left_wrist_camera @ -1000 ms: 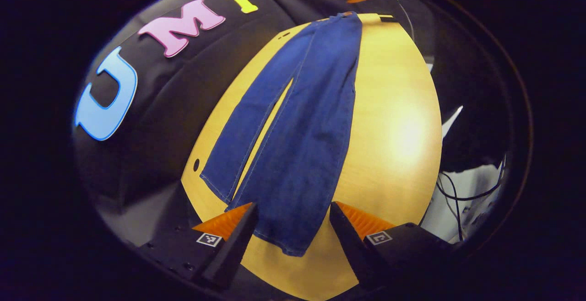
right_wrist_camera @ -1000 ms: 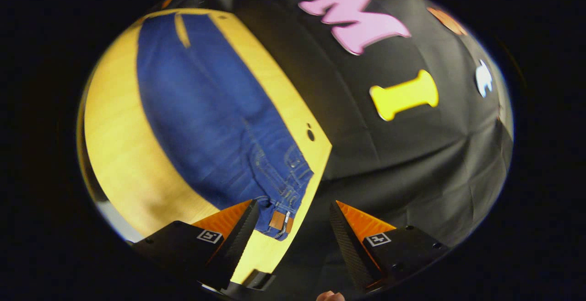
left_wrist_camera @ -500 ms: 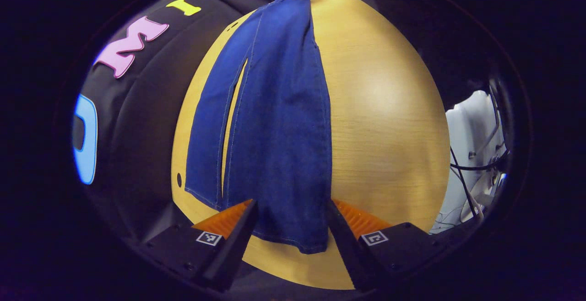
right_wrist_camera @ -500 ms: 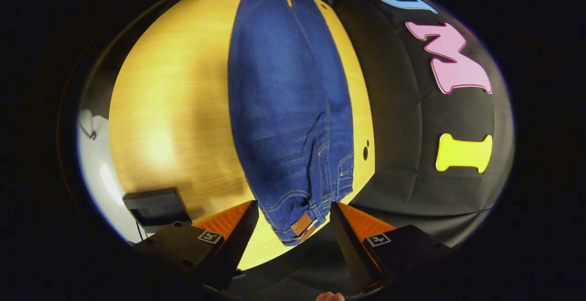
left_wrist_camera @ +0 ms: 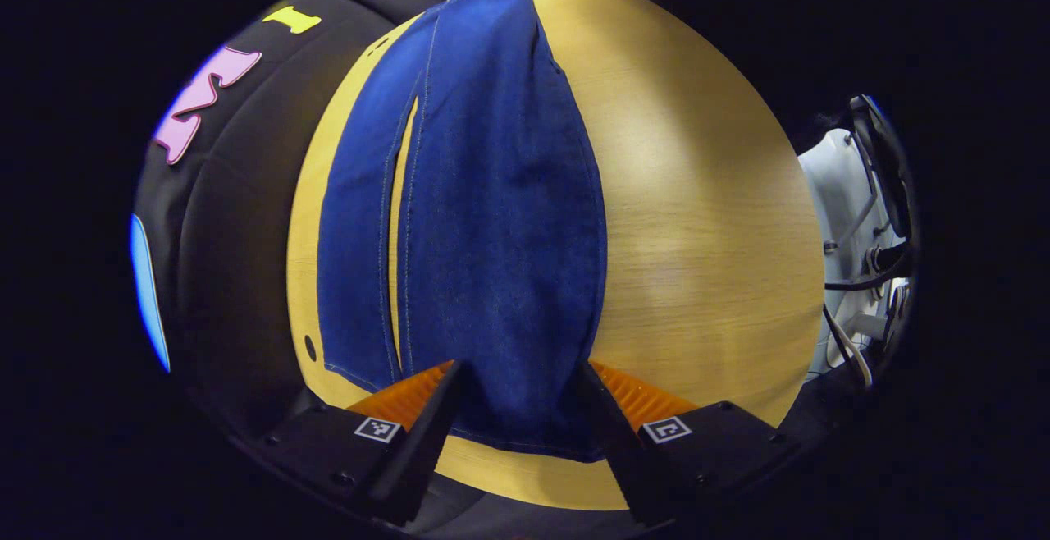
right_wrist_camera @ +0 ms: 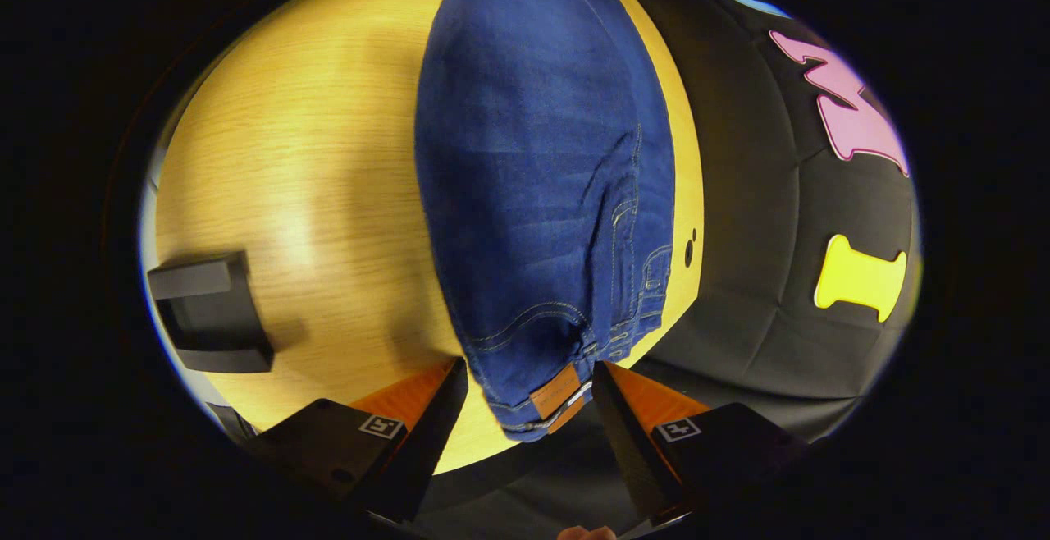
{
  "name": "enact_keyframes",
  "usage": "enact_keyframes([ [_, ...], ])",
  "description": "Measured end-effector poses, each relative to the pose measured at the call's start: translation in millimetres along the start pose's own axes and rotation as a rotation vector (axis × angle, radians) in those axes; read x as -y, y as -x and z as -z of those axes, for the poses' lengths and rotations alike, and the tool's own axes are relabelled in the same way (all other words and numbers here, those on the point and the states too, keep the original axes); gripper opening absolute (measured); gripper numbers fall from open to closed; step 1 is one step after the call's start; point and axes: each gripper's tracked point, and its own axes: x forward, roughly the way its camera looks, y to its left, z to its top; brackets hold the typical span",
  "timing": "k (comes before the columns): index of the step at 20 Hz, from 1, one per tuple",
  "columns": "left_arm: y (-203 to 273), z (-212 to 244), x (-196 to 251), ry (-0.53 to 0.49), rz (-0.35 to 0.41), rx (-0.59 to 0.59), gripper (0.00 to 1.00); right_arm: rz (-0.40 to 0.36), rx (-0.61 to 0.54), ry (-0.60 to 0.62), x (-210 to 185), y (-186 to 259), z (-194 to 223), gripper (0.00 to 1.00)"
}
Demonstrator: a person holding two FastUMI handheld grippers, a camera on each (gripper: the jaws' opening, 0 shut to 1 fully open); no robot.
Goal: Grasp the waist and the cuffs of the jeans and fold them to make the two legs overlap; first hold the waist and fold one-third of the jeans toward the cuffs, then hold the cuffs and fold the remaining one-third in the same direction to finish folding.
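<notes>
**Blue denim laid flat on a pale wood table, a gripper at each end**

Denim of a deep, even blue forms the jeans [left_wrist_camera: 492, 220], which lie lengthwise along a wooden table [left_wrist_camera: 705, 228] of light, finely grained veneer with a rounded rim. In the left gripper view the two legs lie partly overlapped: the upper leg is broad and smooth, the lower one shows beside it as a narrower strip, with a thin sliver of table visible between their pale-stitched seams. The cuffs [left_wrist_camera: 525, 437] lie close to the near table edge, their hems straight. The left gripper [left_wrist_camera: 518, 409] stands with its jaws apart, one wedge-shaped finger on either side of the upper cuff; whether the fingers touch the cloth cannot be told.

In the right gripper view the waist [right_wrist_camera: 545, 396] lies at the near table edge, showing curved pocket stitching, belt loops and a small tan leather patch [right_wrist_camera: 556, 390]. The right gripper [right_wrist_camera: 529, 413] has its jaws apart, flanking the waistband corner without clamping it. The denim here is slightly creased near the pockets. A dark, boxy object [right_wrist_camera: 209, 314] sits on the table well apart from the jeans. A small round hole [right_wrist_camera: 689, 253] pierces the tabletop just beside the waist
</notes>
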Motion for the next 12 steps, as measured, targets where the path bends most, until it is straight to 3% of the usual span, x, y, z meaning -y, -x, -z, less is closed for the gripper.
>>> enact_keyframes([
  [3,-1.0,-0.1,-1.6,0.017,-0.004,-0.009,0.92,-0.001,0.003,0.040,-5.4,-6.9,-2.7,0.87],
  [5,-2.3,0.0,3.4,0.044,0.020,-0.014,0.91,-0.019,-0.007,0.068,-14.0,-9.0,-3.6,0.67],
  [6,-2.1,-0.3,8.4,0.065,0.052,-0.021,0.90,-0.019,-0.011,0.078,-14.8,-9.6,-4.3,0.51],
  [7,-1.8,0.5,18.7,0.088,0.091,-0.031,0.79,-0.043,-0.016,0.065,-19.8,-12.5,-3.3,0.47],
  [8,1.0,-0.3,26.4,0.107,0.125,-0.032,0.68,-0.066,-0.039,0.038,-24.7,-11.5,0.2,0.29],
  [9,3.0,-1.0,33.0,0.123,0.152,-0.040,0.44,-0.075,-0.054,0.005,-23.9,-11.9,0.9,0.18],
  [10,5.4,-1.0,36.1,0.141,0.170,-0.047,0.34,-0.077,-0.066,-0.032,-22.1,-13.0,0.8,0.07],
  [11,8.4,-1.2,37.2,0.161,0.170,-0.057,0.13,-0.079,-0.074,-0.070,-21.9,-13.3,-0.7,0.07],
  [12,9.0,-3.2,37.9,0.188,0.165,-0.056,0.11,-0.083,-0.082,-0.106,-21.6,-13.1,-0.8,0.05],
])
